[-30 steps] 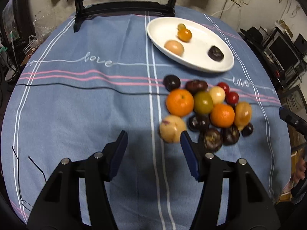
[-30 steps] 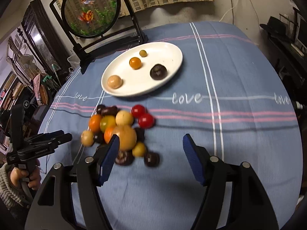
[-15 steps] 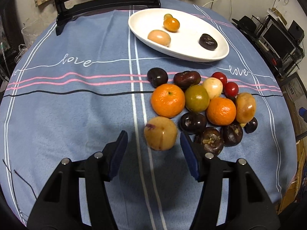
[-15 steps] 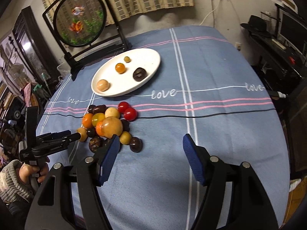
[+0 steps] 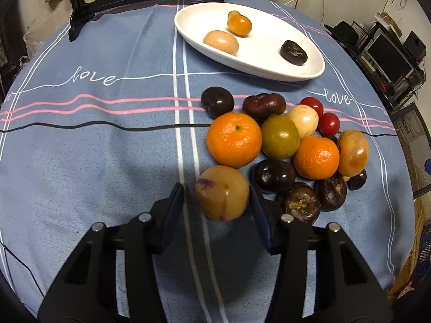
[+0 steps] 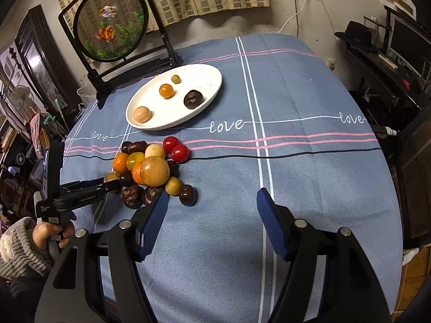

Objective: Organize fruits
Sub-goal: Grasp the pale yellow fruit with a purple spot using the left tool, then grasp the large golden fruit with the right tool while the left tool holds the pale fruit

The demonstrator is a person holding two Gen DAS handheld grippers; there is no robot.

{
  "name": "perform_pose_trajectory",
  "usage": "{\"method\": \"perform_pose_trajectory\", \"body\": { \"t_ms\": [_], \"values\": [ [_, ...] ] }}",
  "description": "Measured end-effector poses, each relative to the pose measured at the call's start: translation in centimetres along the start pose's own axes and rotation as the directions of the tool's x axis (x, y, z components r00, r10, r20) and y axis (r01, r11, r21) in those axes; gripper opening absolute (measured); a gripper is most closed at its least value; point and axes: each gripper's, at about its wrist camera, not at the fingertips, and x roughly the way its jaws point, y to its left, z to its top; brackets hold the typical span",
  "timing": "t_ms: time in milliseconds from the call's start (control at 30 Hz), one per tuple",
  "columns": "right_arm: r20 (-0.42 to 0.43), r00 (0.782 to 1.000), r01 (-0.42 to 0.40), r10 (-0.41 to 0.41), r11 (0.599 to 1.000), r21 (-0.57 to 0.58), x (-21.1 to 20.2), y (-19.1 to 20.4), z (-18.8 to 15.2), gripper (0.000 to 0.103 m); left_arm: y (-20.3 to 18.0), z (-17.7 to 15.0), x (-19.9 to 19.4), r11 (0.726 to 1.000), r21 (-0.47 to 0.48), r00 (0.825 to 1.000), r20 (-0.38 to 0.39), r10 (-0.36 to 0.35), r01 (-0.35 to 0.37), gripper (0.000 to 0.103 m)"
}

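A tan round fruit point(image 5: 222, 192) lies on the blue cloth at the near edge of a heap of fruit point(image 5: 280, 137). My left gripper point(image 5: 216, 202) straddles it and its jaws are closing. The right pad meets the fruit's side, while a thin gap shows at the left pad. The white oval plate point(image 5: 269, 72) behind the heap holds several fruits: a tan one, an orange one, a small greenish one and a dark one. My right gripper point(image 6: 212, 202) stands open over bare cloth, to the right of the heap point(image 6: 150, 169). The left gripper point(image 6: 107, 185) shows there too, reaching in from the left.
A round fish picture on a black stand point(image 6: 110, 24) sits behind the plate point(image 6: 167, 126). A hand in a grey knit sleeve point(image 6: 24, 245) holds the left tool. Shelves and screens point(image 6: 398, 53) crowd the table's right side. Bare cloth point(image 5: 94, 148) stretches left of the heap.
My left gripper came down and forward onto the heap, so the tan fruit now sits between its jaws, which have narrowed. The right gripper drew back from the heap, still equally wide.
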Motion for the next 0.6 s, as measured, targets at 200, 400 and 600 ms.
{"method": "perform_pose_trajectory", "body": {
  "t_ms": [200, 400, 600],
  "values": [
    [-0.036, 0.999, -0.019, 0.017, 0.998, -0.053, 0.9, 1.1, 0.1, 0.069, -0.2, 0.0, 0.1, 1.0, 0.009, 1.0, 0.01, -0.015, 0.015, 0.041],
    [-0.074, 0.997, -0.039, 0.027, 0.986, -0.165, 2.9, 3.7, 0.1, 0.069, 0.4, -0.4, -0.9, 1.0, -0.009, 1.0, 0.014, -0.016, 0.017, 0.041],
    [-0.118, 0.991, -0.093, 0.067, 0.97, -0.225, 5.9, 6.2, 1.0, 0.069, 1.2, -1.4, -3.1, 0.999, -0.032, 0.999, 0.036, -0.002, 0.003, 0.04]
  ]
}}
